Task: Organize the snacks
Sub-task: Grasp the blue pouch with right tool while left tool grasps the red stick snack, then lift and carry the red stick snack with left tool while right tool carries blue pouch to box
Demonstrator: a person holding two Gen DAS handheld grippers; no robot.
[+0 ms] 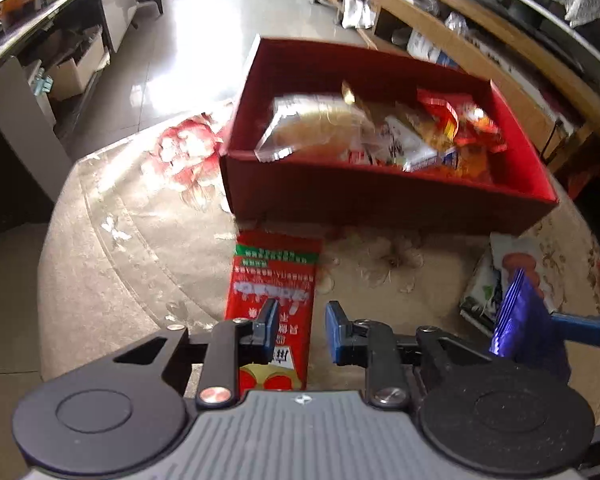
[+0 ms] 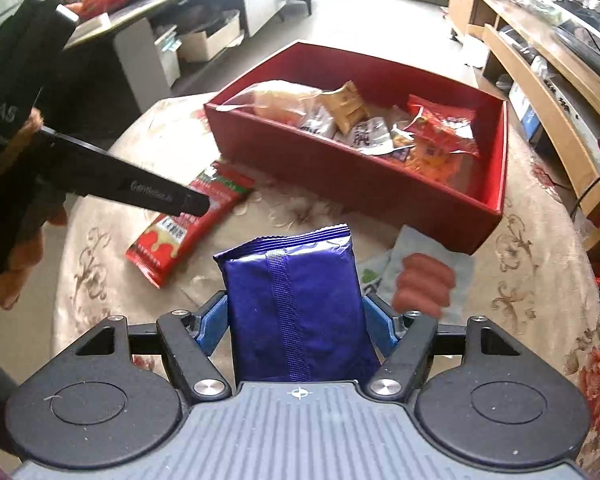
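Purple snack packet [image 2: 296, 312] sits clamped upright in the right claw [image 2: 296, 322], low in the frame, ready for the red box [image 2: 356, 176] above. Left claw [image 1: 302, 332] pinches the red packet's [image 1: 274, 280] edge, so both can go in together.

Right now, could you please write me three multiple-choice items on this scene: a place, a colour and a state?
1. Where is the sausage packet relative to the red box? A inside it; B on the table outside it; C on the floor.
2. What colour is the pouch in the right tool? A purple; B green; C yellow.
3. What state is the red box in? A lidded; B open, empty; C open, holding snacks.
Answers: B, it lies on the table beside the box's wall; A, the pouch between the pads is purple; C, wrappers show inside.
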